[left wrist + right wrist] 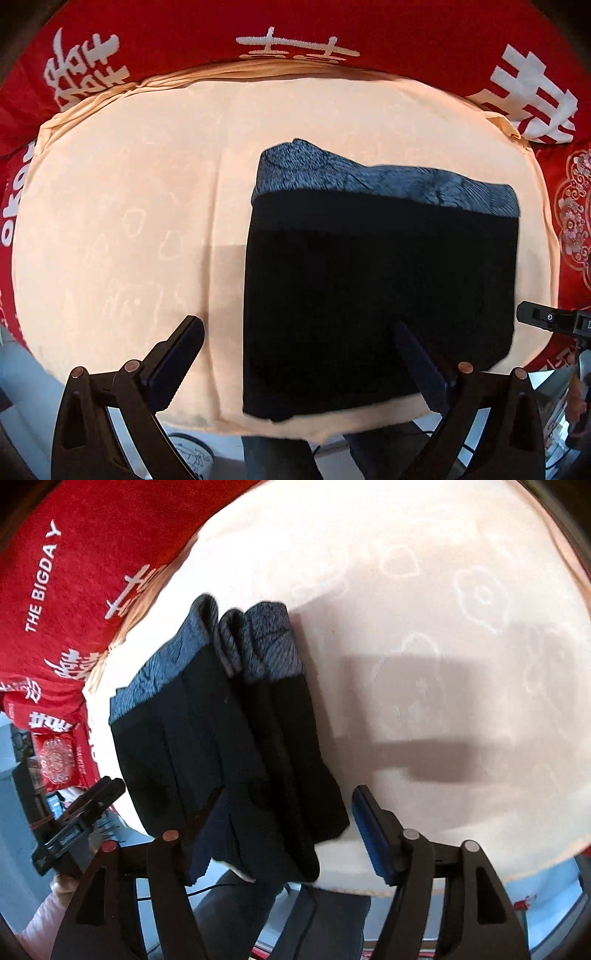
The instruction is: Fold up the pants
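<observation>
The black pants (380, 295) lie folded into a compact rectangle on the peach cloth (122, 221), with a grey-blue knit waistband (388, 181) along the far edge. My left gripper (299, 354) is open above the near edge of the pants, one finger over the cloth, the other over the pants. In the right wrist view the folded pants (229, 746) reach the table's near edge. My right gripper (291, 830) is open with the near end of the pants between its fingers. The right gripper also shows at the right edge of the left wrist view (554, 321).
A red cloth with white characters (295, 29) covers the table around and behind the peach cloth (443, 664). The table's near edge lies just below the pants. The person's legs (280, 458) and the floor show below it. The left gripper body (74, 823) appears at lower left of the right view.
</observation>
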